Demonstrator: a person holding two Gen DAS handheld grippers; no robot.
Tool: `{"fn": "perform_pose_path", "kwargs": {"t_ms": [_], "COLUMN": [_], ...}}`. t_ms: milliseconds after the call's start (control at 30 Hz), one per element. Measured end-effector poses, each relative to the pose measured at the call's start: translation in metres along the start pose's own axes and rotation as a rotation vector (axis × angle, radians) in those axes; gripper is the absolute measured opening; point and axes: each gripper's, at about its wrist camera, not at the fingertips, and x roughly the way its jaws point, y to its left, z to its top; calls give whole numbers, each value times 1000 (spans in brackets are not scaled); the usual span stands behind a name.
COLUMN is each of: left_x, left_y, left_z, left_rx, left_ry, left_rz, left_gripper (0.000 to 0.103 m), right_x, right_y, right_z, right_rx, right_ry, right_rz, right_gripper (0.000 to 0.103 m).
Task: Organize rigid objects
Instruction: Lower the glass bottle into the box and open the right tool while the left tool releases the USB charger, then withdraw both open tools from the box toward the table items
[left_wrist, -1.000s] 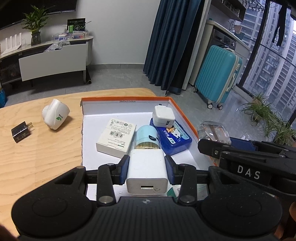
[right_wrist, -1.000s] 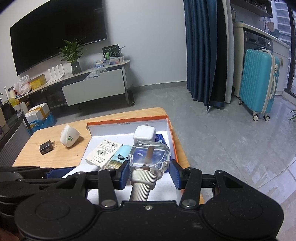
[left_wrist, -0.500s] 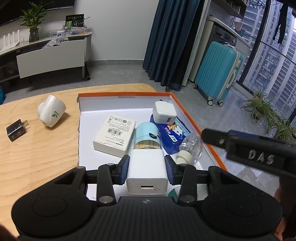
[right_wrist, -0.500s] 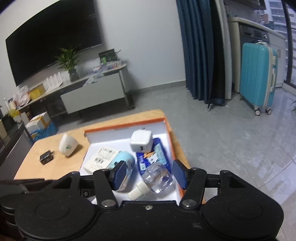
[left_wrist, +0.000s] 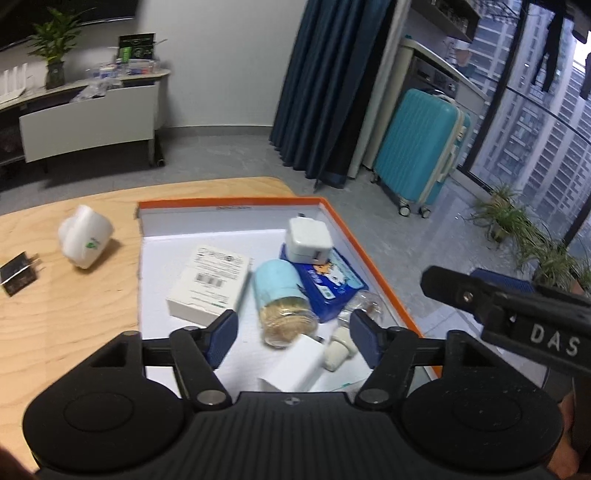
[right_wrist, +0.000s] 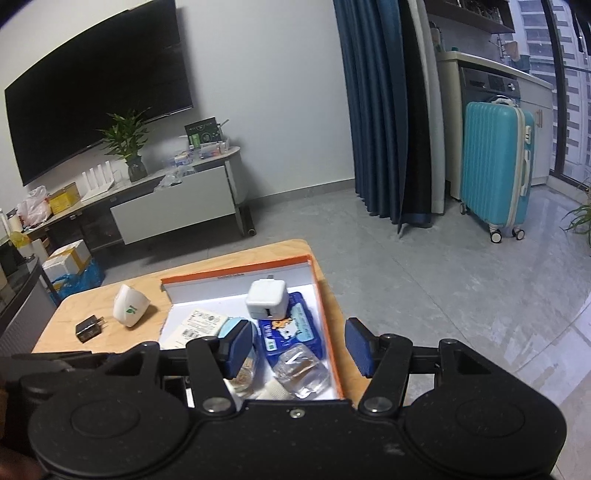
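Observation:
An orange-rimmed white box (left_wrist: 369, 243) sits on the wooden table and also shows in the right wrist view (right_wrist: 325, 302). My left gripper (left_wrist: 293, 339) is open above its near end; a white charger (left_wrist: 291, 371) lies loose below it. My right gripper (right_wrist: 301, 349) is open and empty over the clear glass bottle (right_wrist: 301, 371), which lies in the box and also shows in the left wrist view (left_wrist: 360, 306). In the box also lie a blue-lidded jar (left_wrist: 282, 299), a white carton (left_wrist: 208, 282), a blue pack (left_wrist: 327, 280) and a white plug cube (left_wrist: 308, 240).
On the table left of the box lie a white rounded plug (left_wrist: 85, 238) and a small black adapter (left_wrist: 18, 273). The table's right edge runs just beyond the box. A teal suitcase (left_wrist: 421, 147) stands on the floor beyond.
My left gripper has opened and dropped the white charger into the box. My right gripper let go of the glass bottle earlier and has lifted back above it.

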Motion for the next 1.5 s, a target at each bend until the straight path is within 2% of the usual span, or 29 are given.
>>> {"fn": "perform_pose_path", "kwargs": {"t_ms": [100,233,367,800,1067,1500], "left_x": [-9,-25,-38,-75,-85,-80], "left_y": [4,19,37,94,115,147], "left_z": [1,1,-1,-5,-6,-10], "left_rx": [7,-20,-41,-132,-166,-215], "left_ry": [-10,-25,-24,-37,-53,-44], "left_rz": [54,118,175,290,316,332], "left_gripper": [82,98,103,103,103,103], "right_x": [-3,-5,-4,3,7,25], "right_y": [8,21,39,99,128,157], "right_z": [1,0,-1,-5,-5,-6], "right_rx": [-15,-36,-65,-147,-196,-244], "right_ry": [-6,-3,12,48,54,79], "right_rz": [4,23,54,145,177,207], "right_gripper": [78,80,82,83,83,83]}}
